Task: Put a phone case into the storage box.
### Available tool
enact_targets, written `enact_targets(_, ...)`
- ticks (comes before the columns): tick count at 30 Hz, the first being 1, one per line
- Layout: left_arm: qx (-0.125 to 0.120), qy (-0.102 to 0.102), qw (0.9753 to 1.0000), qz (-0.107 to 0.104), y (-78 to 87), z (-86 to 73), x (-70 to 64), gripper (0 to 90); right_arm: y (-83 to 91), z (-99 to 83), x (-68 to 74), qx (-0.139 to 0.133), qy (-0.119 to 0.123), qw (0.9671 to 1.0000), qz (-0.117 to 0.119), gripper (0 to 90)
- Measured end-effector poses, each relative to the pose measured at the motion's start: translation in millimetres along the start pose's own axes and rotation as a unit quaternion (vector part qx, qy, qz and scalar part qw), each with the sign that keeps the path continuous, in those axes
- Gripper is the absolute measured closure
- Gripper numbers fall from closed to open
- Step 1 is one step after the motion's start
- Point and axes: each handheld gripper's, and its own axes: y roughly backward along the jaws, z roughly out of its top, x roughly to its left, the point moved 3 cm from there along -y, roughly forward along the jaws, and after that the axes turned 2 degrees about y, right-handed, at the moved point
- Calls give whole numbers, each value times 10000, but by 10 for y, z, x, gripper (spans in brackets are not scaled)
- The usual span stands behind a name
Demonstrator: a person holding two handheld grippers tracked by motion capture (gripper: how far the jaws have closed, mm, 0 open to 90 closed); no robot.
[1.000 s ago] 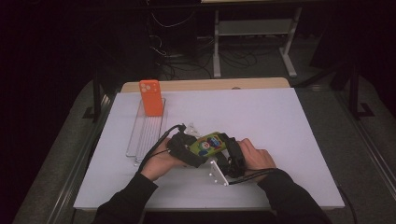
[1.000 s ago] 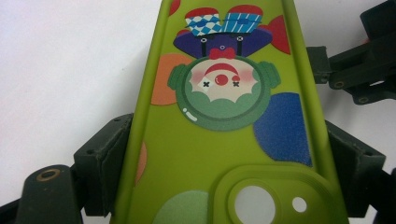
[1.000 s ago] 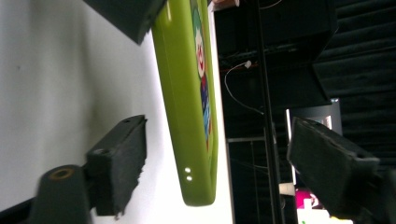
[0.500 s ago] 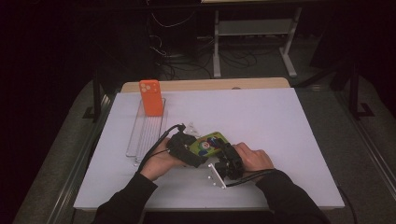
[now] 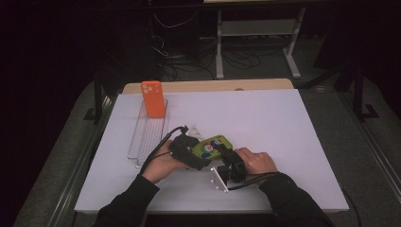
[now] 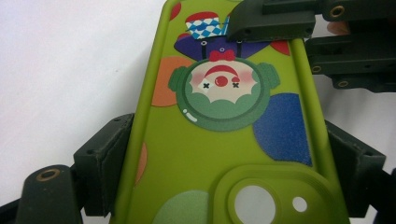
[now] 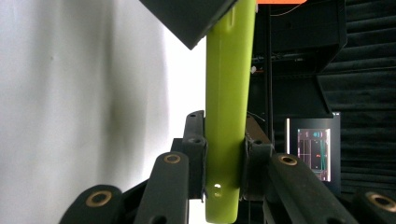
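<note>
Left gripper [image 6: 224, 158] pinching green clown phone case [image 5: 211, 146] across its long edges, right gripper [image 7: 223, 154] clamped on its thin end, case near the white table's [image 5: 265, 118] front centre, orange phone case [image 5: 153, 98] standing far left.

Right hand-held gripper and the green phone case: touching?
Touching. In the right gripper view, the right hand-held gripper has both jaws pressed against the green phone case, with no gap.

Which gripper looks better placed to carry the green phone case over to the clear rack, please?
Probably the left gripper: it clamps the green phone case across its width and sits nearer the clear rack. The right gripper pinches only its edge.
</note>
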Motion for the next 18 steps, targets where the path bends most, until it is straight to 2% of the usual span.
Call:
enact_targets(2,-21,1,10000,-3,-5,-4,2,153,6,5,1,23,54,10000,38,752)
enact_targets(4,-33,-9,10000,-11,-12,-7,4,150,4,8,7,26,87,10000,-30,754)
enact_targets(8,-251,-31,9997,41,-8,-24,-18,135,15,8,4,23,129,9999,-85,757)
enact_targets(10,-242,-14,9997,9,-4,-23,-7,120,18,8,-4,6,85,9999,-120,758)
enact_targets(14,-194,-66,9997,-128,24,-34,16,11,6,-34,-21,28,65,9999,-94,758)
enact_targets(18,-388,-76,9991,-176,83,-24,26,0,1,-99,-53,146,-185,9997,-48,758)
